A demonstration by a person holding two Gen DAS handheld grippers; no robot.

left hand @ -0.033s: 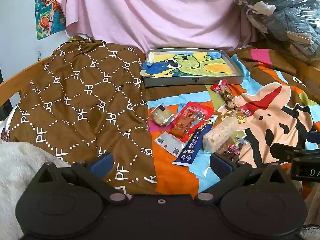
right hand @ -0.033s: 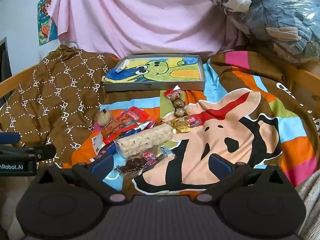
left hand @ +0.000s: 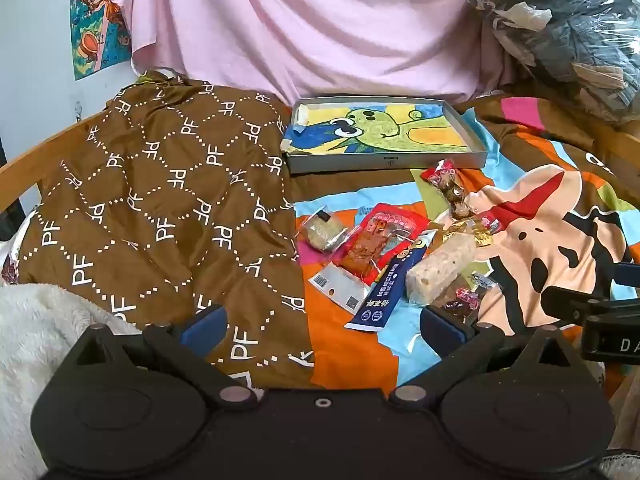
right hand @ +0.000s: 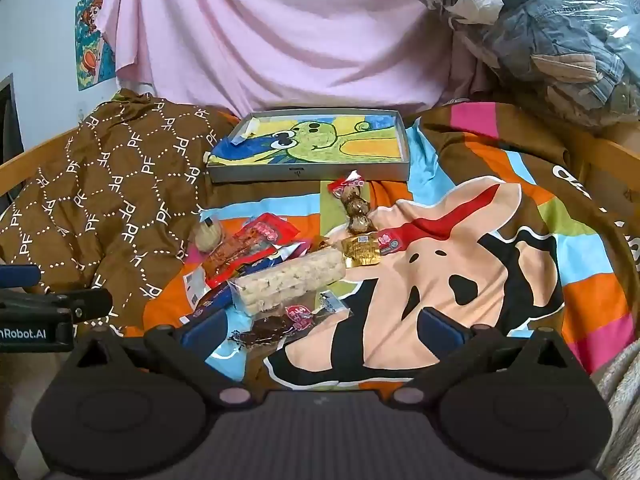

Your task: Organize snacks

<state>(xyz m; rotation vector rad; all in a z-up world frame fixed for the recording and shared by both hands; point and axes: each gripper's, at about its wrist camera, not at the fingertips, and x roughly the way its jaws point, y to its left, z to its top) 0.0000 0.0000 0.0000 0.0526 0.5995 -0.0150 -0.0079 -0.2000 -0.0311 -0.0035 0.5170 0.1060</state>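
A heap of wrapped snacks lies on the colourful cartoon bedspread. It holds a pale puffed-rice bar (left hand: 438, 266) (right hand: 292, 276), a red packet (left hand: 376, 240) (right hand: 248, 246), a long blue packet (left hand: 390, 288), a round cake in clear wrap (left hand: 322, 230) (right hand: 208, 236), a packet of brown balls (left hand: 450, 190) (right hand: 356, 208), a gold packet (right hand: 360, 250) and a dark snack in clear wrap (right hand: 276, 326). Behind them sits a shallow grey tray (left hand: 386, 162) (right hand: 308, 174) lined with a cartoon drawing. My left gripper (left hand: 322, 322) is open, short of the heap. My right gripper (right hand: 322, 326) is open, with the dark snack just past its left finger.
A brown patterned quilt (left hand: 160, 208) is bunched at the left, a white fleece (left hand: 36, 320) beside it. Pink cloth (left hand: 300, 32) hangs behind the tray. A plastic-wrapped bundle of clothes (right hand: 552, 40) is piled at the back right. Wooden bed rails run along both sides.
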